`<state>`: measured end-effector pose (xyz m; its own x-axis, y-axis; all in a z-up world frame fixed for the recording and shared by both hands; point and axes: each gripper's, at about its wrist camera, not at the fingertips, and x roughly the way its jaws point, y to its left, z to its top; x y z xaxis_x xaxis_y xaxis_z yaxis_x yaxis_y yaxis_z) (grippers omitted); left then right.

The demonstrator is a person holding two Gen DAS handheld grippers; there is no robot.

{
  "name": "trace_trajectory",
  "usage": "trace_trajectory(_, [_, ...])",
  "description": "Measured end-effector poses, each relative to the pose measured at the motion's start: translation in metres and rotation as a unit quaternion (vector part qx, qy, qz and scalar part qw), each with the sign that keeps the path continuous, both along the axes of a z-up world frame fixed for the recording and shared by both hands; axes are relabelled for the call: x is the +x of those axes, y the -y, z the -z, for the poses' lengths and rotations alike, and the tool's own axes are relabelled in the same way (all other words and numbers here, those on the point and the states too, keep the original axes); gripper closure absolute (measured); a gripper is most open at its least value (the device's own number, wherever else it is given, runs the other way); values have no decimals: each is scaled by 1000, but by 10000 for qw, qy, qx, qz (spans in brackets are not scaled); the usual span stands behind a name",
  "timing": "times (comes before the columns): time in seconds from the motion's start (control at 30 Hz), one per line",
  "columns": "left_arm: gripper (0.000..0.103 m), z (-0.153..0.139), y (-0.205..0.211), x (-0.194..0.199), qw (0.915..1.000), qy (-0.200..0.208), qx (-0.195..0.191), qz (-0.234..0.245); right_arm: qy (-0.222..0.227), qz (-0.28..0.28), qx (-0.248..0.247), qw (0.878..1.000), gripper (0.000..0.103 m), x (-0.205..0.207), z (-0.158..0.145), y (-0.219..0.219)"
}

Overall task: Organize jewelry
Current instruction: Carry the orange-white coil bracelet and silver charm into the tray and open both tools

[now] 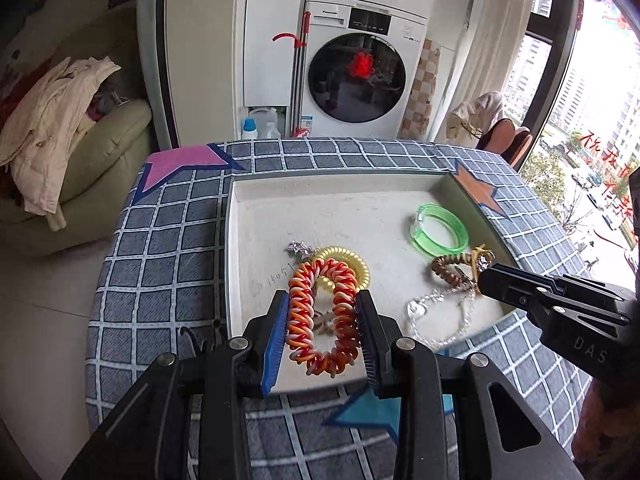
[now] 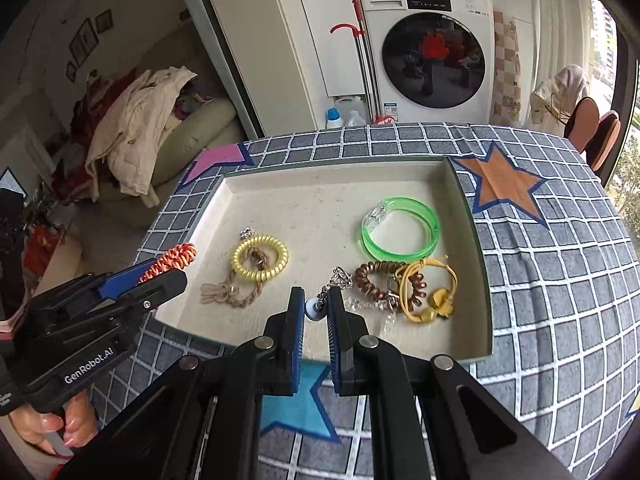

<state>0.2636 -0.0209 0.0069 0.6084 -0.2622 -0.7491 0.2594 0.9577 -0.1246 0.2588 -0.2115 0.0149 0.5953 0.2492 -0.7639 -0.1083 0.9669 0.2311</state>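
The shallow white tray (image 2: 472,240) on the checked table (image 2: 560,280) holds, ahead of the right gripper (image 2: 316,312), a yellow coil hair tie (image 2: 260,258), a green bangle (image 2: 400,232) and a brown coil tie (image 2: 376,284). The left gripper (image 1: 322,316) clamps an orange-and-white coil bracelet (image 1: 324,312) above the tray's near edge. The right gripper, nearly closed, pinches a small beaded charm (image 2: 314,309). The tray's far half lies open.

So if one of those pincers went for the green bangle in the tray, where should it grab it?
The green bangle lies flat and apart from the tangled pieces, so come straight down from above and pinch its band at the near-left arc, one finger inside the ring and one outside. I would avoid the clear clasp block and the right side, which sits close to the tray wall.
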Motion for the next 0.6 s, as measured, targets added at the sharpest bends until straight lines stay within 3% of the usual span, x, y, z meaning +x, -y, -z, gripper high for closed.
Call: trace_trajectory(0.6, [49, 28, 7, 25, 9997, -133, 207, -69, -165, 181, -80, 9997, 91, 26, 25, 18])
